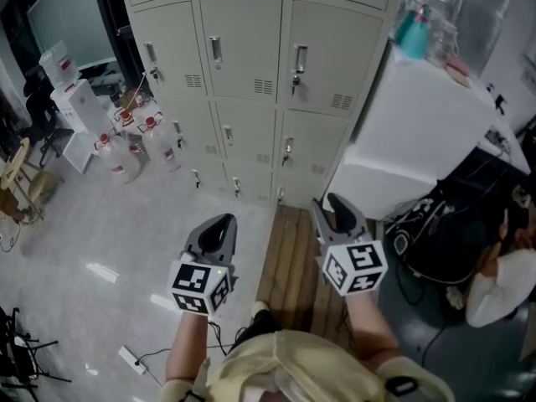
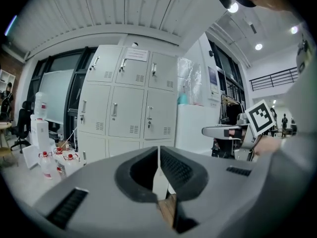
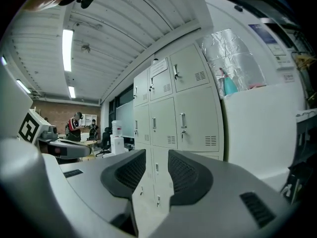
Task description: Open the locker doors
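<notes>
The beige metal lockers (image 1: 239, 44) stand ahead of me with every door shut; each door has a small upright handle and a vent. They also show in the left gripper view as lockers (image 2: 129, 105) and in the right gripper view as lockers (image 3: 168, 113). My left gripper (image 1: 219, 224) hangs well short of them, jaws pressed together with nothing in them (image 2: 158, 150). My right gripper (image 1: 335, 203) is level with it to the right, also apart from the doors. Its jaws stand open and empty (image 3: 157, 155).
A tall white cabinet (image 1: 419, 132) stands against the lockers' right side, a teal spray bottle (image 1: 412, 32) on top. Plastic jugs (image 1: 138, 141) sit on the floor at the left. A wooden slatted board (image 1: 293, 258) lies underfoot. A person (image 1: 502, 283) and cables are at the right.
</notes>
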{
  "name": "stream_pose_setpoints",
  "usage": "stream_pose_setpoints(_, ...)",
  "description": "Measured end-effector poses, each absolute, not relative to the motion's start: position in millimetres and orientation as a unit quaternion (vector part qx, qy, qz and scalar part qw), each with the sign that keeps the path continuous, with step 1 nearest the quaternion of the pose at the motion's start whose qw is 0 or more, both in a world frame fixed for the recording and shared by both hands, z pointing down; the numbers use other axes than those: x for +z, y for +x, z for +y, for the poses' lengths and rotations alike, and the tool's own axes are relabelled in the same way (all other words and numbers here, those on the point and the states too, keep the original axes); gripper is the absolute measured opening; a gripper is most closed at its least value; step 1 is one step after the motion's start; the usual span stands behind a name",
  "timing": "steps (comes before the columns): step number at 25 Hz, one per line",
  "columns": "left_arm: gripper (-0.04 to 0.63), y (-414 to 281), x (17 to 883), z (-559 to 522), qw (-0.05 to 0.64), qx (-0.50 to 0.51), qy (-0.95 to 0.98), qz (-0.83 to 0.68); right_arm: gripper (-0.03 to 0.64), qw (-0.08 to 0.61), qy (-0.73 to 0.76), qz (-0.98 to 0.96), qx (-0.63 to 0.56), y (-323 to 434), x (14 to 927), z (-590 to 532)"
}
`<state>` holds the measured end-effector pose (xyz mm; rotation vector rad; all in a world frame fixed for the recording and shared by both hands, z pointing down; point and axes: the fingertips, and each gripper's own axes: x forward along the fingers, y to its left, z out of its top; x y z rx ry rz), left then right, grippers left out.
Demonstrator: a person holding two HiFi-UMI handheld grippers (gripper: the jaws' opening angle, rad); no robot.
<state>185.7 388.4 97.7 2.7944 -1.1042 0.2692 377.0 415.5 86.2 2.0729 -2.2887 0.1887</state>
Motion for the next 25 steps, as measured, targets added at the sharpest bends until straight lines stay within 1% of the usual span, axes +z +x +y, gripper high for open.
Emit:
stream_pose_setpoints(10,0.003,172.2,70.9,311.9,0.041,0.082,0.928,-0.361,0.119,0.018,0.684,-0.728,0.043,373.5,55.9,328.0)
stream_pose_setpoints(19,0.003,182.0,68.1,252.2,0.036,0.081,0.916,-0.392,0.118,0.003,0.691,-0.722,0.035,412.5,44.0,241.9)
stream_pose_setpoints(25,0.003,201.2,57.9,197.7,0.036,0.07,0.9,-0.429,0.118,0.007,0.674,-0.738,0.026,436.6,35.7,169.2)
